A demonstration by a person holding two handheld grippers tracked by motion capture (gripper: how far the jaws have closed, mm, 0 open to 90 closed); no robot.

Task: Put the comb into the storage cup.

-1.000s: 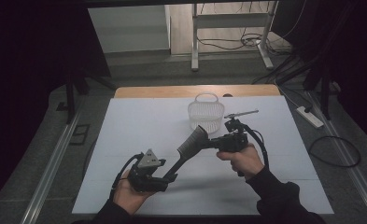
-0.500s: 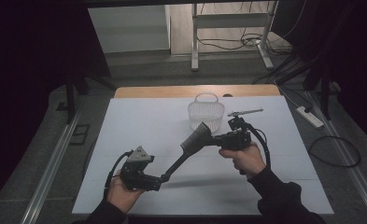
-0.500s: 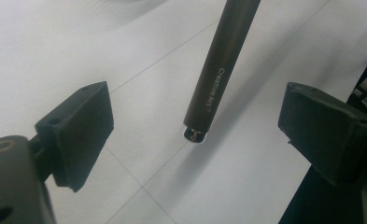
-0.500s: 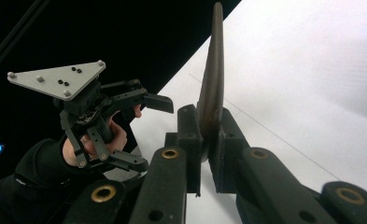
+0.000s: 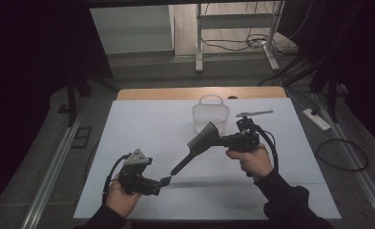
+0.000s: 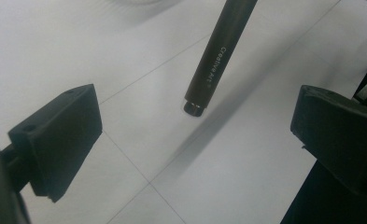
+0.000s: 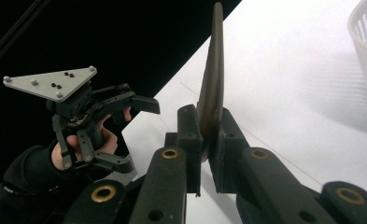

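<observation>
White tabletop (image 5: 128,129): right gripper (image 5: 223,140) clamps brush (image 5: 202,140); left gripper (image 5: 166,180), lower left, jaws just spread, empty. Handover's done; basket (image 5: 210,112) next, probably.

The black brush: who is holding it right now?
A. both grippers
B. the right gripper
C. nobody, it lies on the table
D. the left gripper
B: the right gripper is clamped on the brush at its head, while the left gripper has just opened off the handle end.
</observation>
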